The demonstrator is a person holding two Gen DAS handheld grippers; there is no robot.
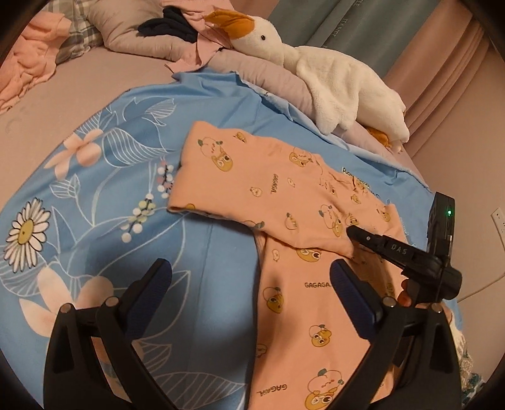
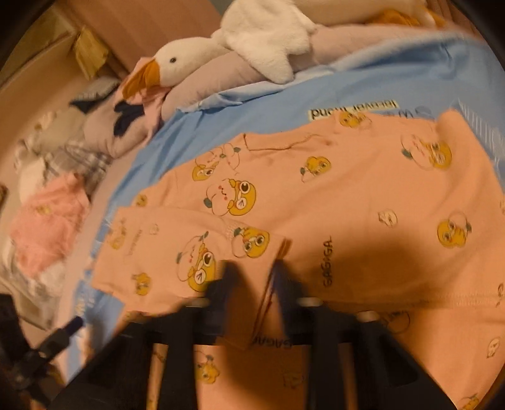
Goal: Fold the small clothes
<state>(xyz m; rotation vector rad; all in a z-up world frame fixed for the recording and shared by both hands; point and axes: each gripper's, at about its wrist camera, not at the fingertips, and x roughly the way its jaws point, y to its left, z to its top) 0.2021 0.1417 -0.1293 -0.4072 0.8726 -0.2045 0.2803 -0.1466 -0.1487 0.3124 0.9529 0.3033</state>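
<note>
Peach pants [image 1: 284, 202] are lying on blue sheet [image 1: 94, 157], one leg folded across. Left gripper [image 1: 251, 284] is hovering wide open, holding nothing. Right gripper [image 2: 251, 274] is pinching a fabric edge, jaws nearly closed. Plush goose [image 1: 315, 69] is sitting behind, w/ more clothes [image 1: 28, 63] piled farther back.

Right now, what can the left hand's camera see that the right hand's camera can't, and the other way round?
Only the left camera shows the flower pattern on the blue sheet, the curtains, and the right gripper from outside, resting on the pajamas. Its own left gripper is wide open.

Only the right camera shows the cardboard box and the folded edge near its nearly closed fingers, though the picture is blurry.

Both show the pink pajamas, the blue sheet and the toy goose.
</note>
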